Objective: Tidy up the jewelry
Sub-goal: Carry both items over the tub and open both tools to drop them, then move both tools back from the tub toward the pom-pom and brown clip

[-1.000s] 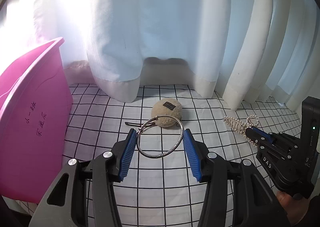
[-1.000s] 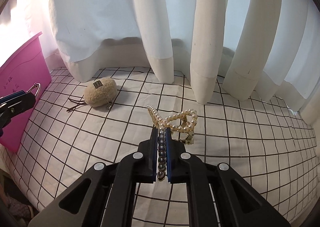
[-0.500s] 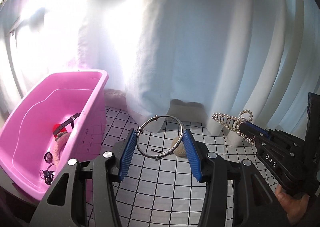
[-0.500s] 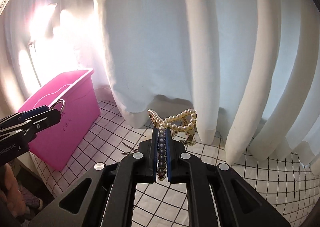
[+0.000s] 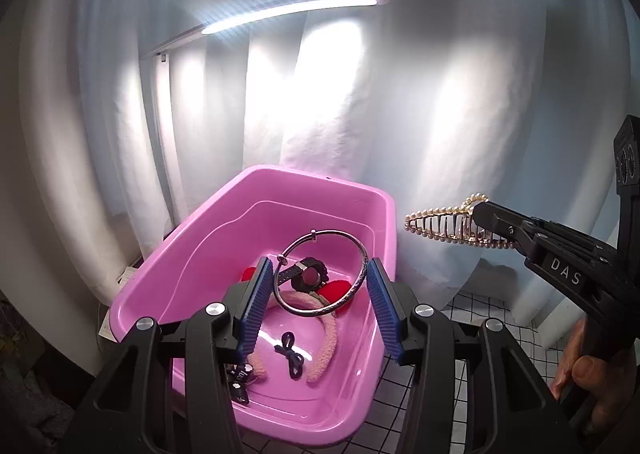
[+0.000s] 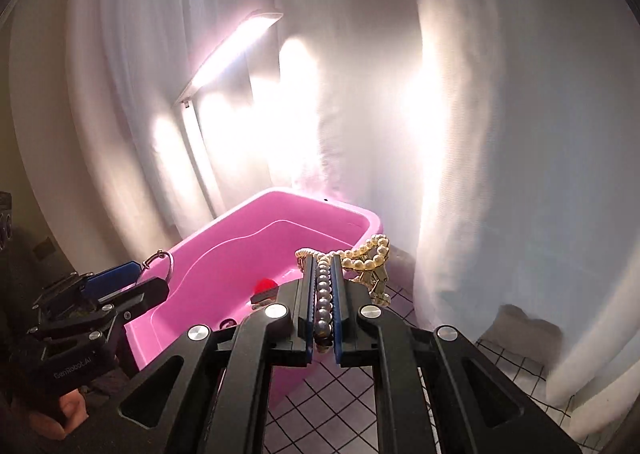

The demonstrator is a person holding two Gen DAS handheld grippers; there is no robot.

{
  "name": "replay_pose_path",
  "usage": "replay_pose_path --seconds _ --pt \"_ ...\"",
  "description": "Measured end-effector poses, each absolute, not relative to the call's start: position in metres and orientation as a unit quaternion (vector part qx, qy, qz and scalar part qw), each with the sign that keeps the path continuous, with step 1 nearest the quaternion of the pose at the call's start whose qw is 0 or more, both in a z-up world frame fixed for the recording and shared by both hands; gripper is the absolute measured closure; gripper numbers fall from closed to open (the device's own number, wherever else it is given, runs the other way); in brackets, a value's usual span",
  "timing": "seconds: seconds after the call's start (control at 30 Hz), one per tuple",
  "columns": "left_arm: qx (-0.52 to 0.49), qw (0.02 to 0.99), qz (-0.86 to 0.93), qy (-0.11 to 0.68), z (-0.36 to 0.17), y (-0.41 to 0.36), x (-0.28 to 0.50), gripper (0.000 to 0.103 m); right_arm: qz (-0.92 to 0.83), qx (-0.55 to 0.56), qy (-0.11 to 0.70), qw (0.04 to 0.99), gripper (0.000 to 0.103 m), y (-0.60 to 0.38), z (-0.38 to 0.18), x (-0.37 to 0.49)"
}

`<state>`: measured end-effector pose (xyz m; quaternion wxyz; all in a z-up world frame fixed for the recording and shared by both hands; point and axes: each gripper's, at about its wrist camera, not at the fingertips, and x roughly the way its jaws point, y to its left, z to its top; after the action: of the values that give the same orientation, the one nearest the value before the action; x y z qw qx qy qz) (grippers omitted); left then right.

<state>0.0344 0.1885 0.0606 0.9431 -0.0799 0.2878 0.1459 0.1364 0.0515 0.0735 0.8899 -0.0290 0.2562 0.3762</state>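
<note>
My left gripper [image 5: 320,274] is shut on a silver bangle [image 5: 325,273], its blue pads pressing the ring's two sides, and it hangs over the pink tub [image 5: 192,242]. My right gripper [image 6: 323,282] is shut on a pearl hair claw [image 6: 360,258], held above the tub's near right corner [image 6: 372,221]. In the left wrist view the pearl claw [image 5: 444,223] sticks out from the right gripper [image 5: 480,213] to the right of the tub. In the right wrist view, the left gripper [image 6: 136,278] with the bangle [image 6: 162,260] shows at the left.
Inside the tub lie a black watch [image 5: 308,276], a pink fuzzy headband [image 5: 324,346], red pieces [image 5: 340,288] and small black ties [image 5: 290,354]. White curtains [image 5: 360,113] hang behind, with a lamp bar [image 5: 288,11] above. The checked tablecloth [image 5: 480,314] runs to the right of the tub.
Both grippers rose from the checked cloth and swung left toward the pink tub, carrying the bangle and the pearl claw. The tub's inside has come into full view.
</note>
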Motion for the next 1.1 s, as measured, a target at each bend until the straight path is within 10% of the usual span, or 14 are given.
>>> replay_pose_path --seconds 0.53,0.63,1.1 --pt "-0.147 0.882 0.201 0.401 -0.009 0.285 0.074 0.05 0.422 -0.081 0.365 0.826 0.096 0.192 0.044 0.212" --pt "-0.156 0.875 0.203 0.411 -0.013 0.288 0.077 0.023 0.419 -0.09 0.391 0.815 0.076 0.201 0.032 0.22" --pt "-0.125 0.876 0.223 0.41 -0.004 0.287 0.072 0.009 0.405 -0.07 0.403 0.818 0.04 0.199 0.024 0.232"
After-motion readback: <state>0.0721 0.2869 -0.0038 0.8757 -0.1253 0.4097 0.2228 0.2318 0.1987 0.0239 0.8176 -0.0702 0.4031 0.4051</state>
